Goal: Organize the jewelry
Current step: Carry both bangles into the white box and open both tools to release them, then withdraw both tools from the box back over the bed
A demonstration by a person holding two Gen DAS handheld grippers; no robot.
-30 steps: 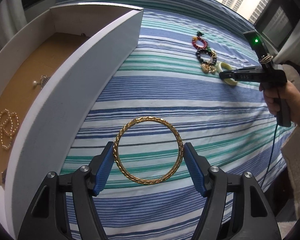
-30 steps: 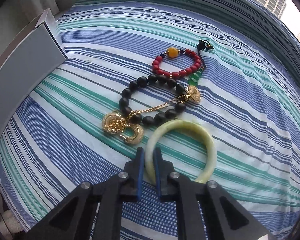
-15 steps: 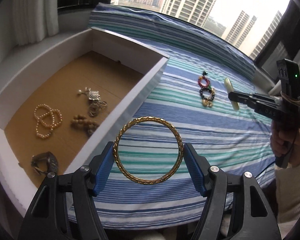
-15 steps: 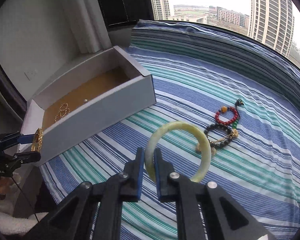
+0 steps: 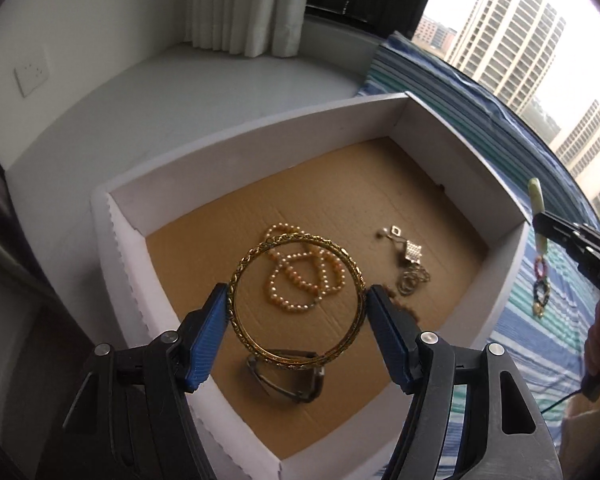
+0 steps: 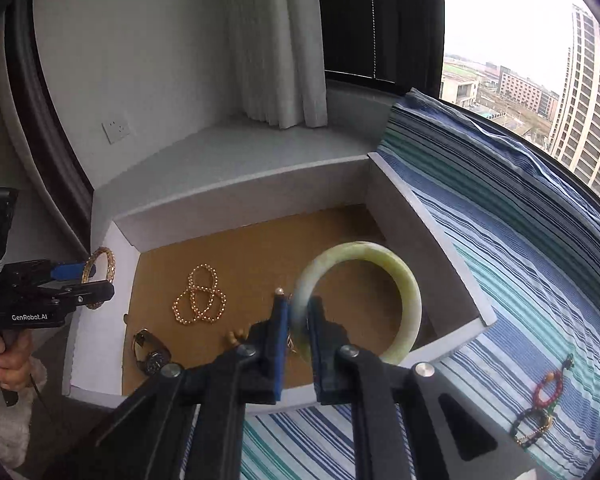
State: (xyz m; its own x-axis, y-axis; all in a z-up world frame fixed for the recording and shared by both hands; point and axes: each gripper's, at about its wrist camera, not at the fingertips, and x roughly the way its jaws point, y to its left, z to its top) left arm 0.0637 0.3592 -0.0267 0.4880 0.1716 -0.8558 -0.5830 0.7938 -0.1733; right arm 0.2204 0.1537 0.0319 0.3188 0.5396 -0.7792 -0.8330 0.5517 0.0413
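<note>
The left gripper (image 5: 297, 322) is gripping a gold bangle (image 5: 297, 299) across its width, the blue pads (image 5: 208, 334) pressing on either side of the ring. It is hanging over the near end of a white box (image 5: 236, 136) with a brown cardboard floor. Beyond the bangle, a pearl strand (image 5: 304, 276) is lying on that floor; a silver pendant chain (image 5: 410, 258) is sitting further right, and a dark watch (image 5: 288, 378) just below the ring.

The right gripper (image 6: 298, 322) is pinching the rim of a pale green bangle (image 6: 392, 276), jaws nearly closed, over the box's right half. To its right, beaded bracelets (image 6: 542, 404) are lying on the striped cloth (image 6: 520, 240).
</note>
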